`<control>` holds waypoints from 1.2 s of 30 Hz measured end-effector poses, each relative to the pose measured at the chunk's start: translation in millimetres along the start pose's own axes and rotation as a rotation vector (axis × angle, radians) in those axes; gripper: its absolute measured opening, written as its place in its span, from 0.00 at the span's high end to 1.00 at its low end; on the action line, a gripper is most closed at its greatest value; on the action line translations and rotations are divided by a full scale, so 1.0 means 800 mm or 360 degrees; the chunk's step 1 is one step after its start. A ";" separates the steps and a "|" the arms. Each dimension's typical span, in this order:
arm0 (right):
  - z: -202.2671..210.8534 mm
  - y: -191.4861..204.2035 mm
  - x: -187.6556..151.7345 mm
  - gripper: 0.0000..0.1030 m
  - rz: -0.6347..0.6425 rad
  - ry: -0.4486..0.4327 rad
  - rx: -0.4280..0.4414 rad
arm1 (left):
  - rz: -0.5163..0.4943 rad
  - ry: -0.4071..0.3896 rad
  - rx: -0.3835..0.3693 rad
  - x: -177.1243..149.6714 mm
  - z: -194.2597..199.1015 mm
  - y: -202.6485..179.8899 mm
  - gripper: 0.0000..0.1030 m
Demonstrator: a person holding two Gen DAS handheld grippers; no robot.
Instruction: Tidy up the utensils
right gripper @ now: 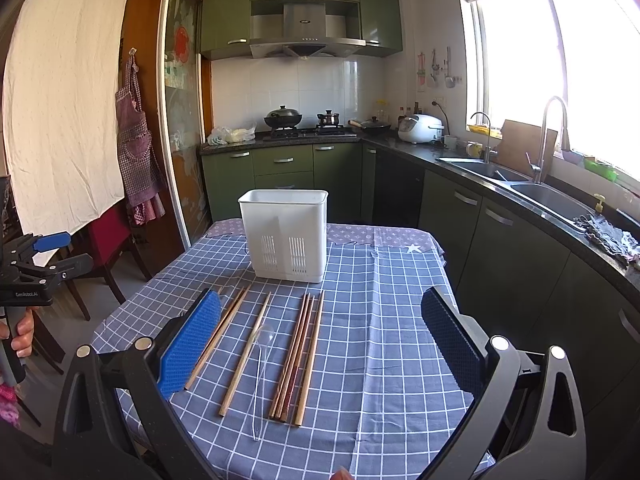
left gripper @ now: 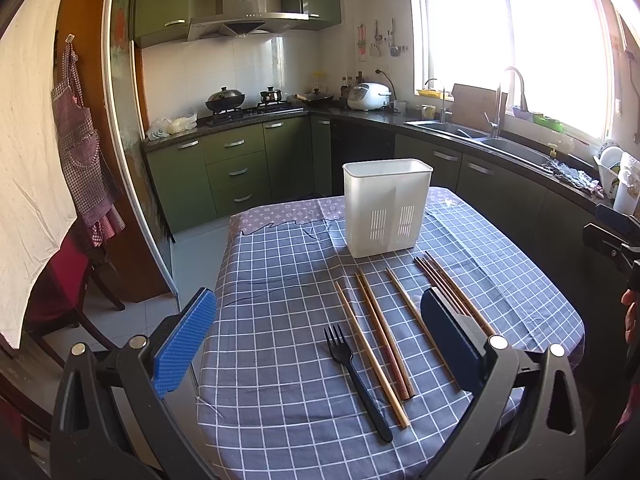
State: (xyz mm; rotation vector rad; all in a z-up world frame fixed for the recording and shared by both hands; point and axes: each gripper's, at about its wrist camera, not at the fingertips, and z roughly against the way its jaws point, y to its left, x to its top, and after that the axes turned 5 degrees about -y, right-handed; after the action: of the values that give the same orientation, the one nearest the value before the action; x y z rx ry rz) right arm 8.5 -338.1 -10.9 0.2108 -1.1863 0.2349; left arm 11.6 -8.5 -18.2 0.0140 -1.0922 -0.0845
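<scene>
A white slotted utensil holder [left gripper: 386, 208] [right gripper: 285, 234] stands upright at the far middle of the checked tablecloth. In front of it lie several wooden chopsticks [left gripper: 380, 338] [right gripper: 298, 356], side by side and pointing toward it. A black plastic fork [left gripper: 358, 384] lies left of the chopsticks in the left wrist view. A clear plastic spoon [right gripper: 261, 376] lies among the chopsticks in the right wrist view. My left gripper [left gripper: 320, 340] hovers open over the fork and the chopsticks, holding nothing. My right gripper [right gripper: 322, 342] is open above the chopsticks and the bare cloth, also holding nothing.
The table [left gripper: 272, 264] [right gripper: 392, 312] has a blue checked cloth, and its edges drop off on all sides. A red chair [left gripper: 60, 292] stands to the left. Green cabinets, a stove and a sink [right gripper: 520, 184] line the back and right walls. A hand holds the left gripper's handle [right gripper: 24, 280].
</scene>
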 end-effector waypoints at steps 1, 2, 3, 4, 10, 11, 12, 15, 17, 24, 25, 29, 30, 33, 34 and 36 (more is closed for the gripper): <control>-0.003 0.000 0.000 0.04 0.0006 0.0014 0.0004 | -0.0001 0.0015 -0.0004 -0.001 -0.003 0.000 0.06; -0.006 0.000 0.000 0.04 0.0010 0.0024 0.0006 | -0.0003 0.0028 -0.0009 -0.001 -0.006 0.000 0.06; -0.008 0.000 0.001 0.04 0.0015 0.0028 0.0003 | -0.0004 0.0040 -0.0014 -0.002 -0.009 0.000 0.06; -0.010 0.000 0.001 0.04 0.0018 0.0029 0.0000 | -0.0004 0.0050 -0.0016 -0.002 -0.012 0.000 0.06; -0.032 -0.005 0.002 0.04 0.0032 0.0093 0.0015 | 0.0026 0.0146 -0.0041 -0.001 -0.040 0.002 0.06; -0.038 -0.006 0.004 0.04 0.0050 0.0117 0.0016 | 0.0026 0.0176 -0.0055 0.000 -0.048 0.002 0.06; -0.045 -0.007 0.005 0.04 0.0070 0.0143 0.0019 | 0.0027 0.0210 -0.0061 0.002 -0.056 0.001 0.06; -0.072 -0.010 0.010 0.04 0.0125 0.0257 0.0066 | 0.0050 0.0315 -0.0094 0.008 -0.082 0.001 0.05; -0.092 -0.015 0.013 0.04 0.0133 0.0346 0.0102 | 0.0090 0.0399 -0.0109 0.012 -0.101 0.002 0.06; -0.179 -0.033 0.010 0.04 0.0134 0.0741 0.0174 | 0.0226 0.0826 -0.0226 0.002 -0.177 -0.003 0.06; -0.191 -0.034 0.006 0.04 0.0124 0.0802 0.0185 | 0.0239 0.0882 -0.0237 -0.002 -0.184 -0.006 0.06; -0.222 -0.031 -0.008 0.04 0.0098 0.0961 0.0239 | 0.0293 0.1143 -0.0238 -0.028 -0.210 -0.016 0.34; -0.226 -0.030 -0.011 0.04 0.0099 0.0982 0.0264 | 0.0318 0.1208 -0.0233 -0.035 -0.214 -0.017 0.37; -0.236 -0.022 -0.014 0.04 0.0101 0.1005 0.0304 | 0.0329 0.1322 -0.0164 -0.050 -0.222 -0.023 0.56; -0.237 -0.019 -0.014 0.06 0.0093 0.1007 0.0319 | 0.0325 0.1340 -0.0144 -0.054 -0.223 -0.026 0.59; -0.238 -0.013 -0.014 0.11 0.0092 0.1022 0.0355 | 0.0347 0.1379 -0.0115 -0.061 -0.226 -0.030 0.74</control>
State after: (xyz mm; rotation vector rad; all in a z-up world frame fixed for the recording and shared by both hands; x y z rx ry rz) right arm 176.7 -294.8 -90.5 0.2705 -0.5275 0.4482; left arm 148.2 -33.9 -146.3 -0.1238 -0.2198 0.0770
